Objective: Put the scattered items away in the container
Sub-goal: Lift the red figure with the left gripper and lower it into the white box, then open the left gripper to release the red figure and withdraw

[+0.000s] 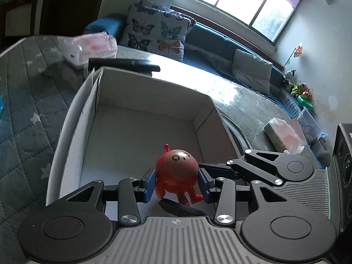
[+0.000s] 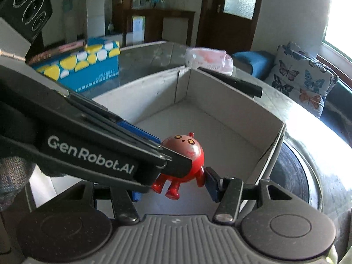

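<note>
The left tool (image 1: 176, 184) grips the round red plastic toy figure (image 1: 176, 171) above the open, bare grey cardboard box (image 1: 145, 123); the right tool (image 2: 171, 189) brackets it too, contact unclear. Release remains.

A glossy red toy figure (image 1: 176, 171) with a tan face marked by yellow diamond eyes is seen between blue pads (image 1: 149, 184) on black linkages. The cardboard box (image 1: 143, 118) is pale grey-white. A cushion (image 1: 157, 32) is patterned with multicoloured butterflies.
</note>
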A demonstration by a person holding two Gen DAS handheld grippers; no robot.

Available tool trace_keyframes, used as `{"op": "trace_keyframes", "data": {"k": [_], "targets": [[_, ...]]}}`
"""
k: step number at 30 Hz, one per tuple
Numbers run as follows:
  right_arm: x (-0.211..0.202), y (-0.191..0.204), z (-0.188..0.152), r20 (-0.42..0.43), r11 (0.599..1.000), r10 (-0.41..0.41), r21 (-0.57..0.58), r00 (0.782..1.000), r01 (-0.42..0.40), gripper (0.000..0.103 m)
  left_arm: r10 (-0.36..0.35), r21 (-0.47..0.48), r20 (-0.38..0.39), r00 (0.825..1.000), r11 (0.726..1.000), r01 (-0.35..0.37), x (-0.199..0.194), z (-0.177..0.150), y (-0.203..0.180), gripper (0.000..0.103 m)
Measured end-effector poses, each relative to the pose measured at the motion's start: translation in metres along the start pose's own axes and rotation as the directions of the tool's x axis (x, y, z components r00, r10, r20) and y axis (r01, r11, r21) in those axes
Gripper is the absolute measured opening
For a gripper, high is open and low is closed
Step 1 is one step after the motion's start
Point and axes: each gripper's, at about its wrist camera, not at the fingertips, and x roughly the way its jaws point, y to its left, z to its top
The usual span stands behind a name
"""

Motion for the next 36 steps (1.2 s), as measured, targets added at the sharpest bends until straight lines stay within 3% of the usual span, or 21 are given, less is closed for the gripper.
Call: {"op": "trace_keyframes", "data": {"k": [11,17,20,36], "targets": [[0.006,0.002,0.004,-0.012,1.000,-0.017,-0.016,1.000,0.017,0.057,-0.001,-0.054,-0.022,1.000,0.999,0.000,0.004,-0.001,0.008,0.043],[-0.012,-0.002,0.001,0.043,1.000,-0.018,0.021,0.999,0.017,0.058,0.016,-0.045,-0.006,1.000,0.999,-0.017,-0.001,-0.003,0.005,0.043],[-0.025,-0.003,-0.003,0.080,0.999,-0.014,0.045,0.997,0.010,0.068,0.024,-0.044,0.001,1.000,0.999,-0.024,-0.004,-0.004,0.002,0.043],[-0.099,-0.003,-0.040,0.216,0.994,-0.051,0.109,0.975,0.027,0.068,0.004,-0.003,0.081,0.997,1.000,-0.004,-0.038,-0.015,-0.043,0.043]]}}
